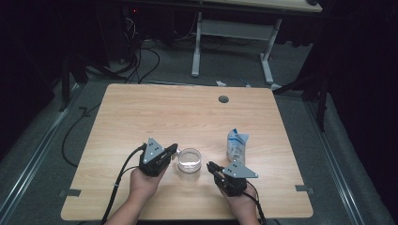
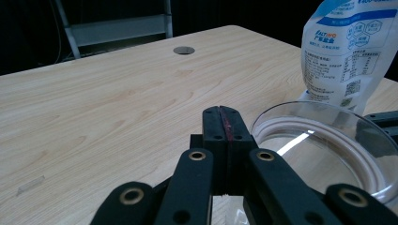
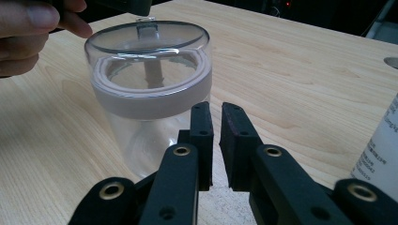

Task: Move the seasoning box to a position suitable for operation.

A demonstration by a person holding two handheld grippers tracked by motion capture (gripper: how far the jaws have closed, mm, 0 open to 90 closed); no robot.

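Note:
A clear plastic jar (image 1: 189, 160) with a clear lid and a pale collar stands at the table's front middle. My left gripper (image 1: 174, 148) lies just left of it, jaws pressed together with nothing between them. In the left gripper view the gripper (image 2: 220, 112) points past the jar's lid (image 2: 324, 145). My right gripper (image 1: 211, 166) sits at the jar's right front. In the right gripper view its jaws (image 3: 216, 110) stand a narrow gap apart and empty, just short of the jar (image 3: 150, 89). A white and blue pouch (image 1: 237, 145) stands upright right of the jar.
The wooden table (image 1: 155, 112) has a round cable hole (image 1: 223, 99) near its far edge. The pouch (image 2: 345, 51) rises behind the jar in the left gripper view. A hand (image 3: 28, 23) is beyond the jar in the right gripper view. Another desk's legs stand behind.

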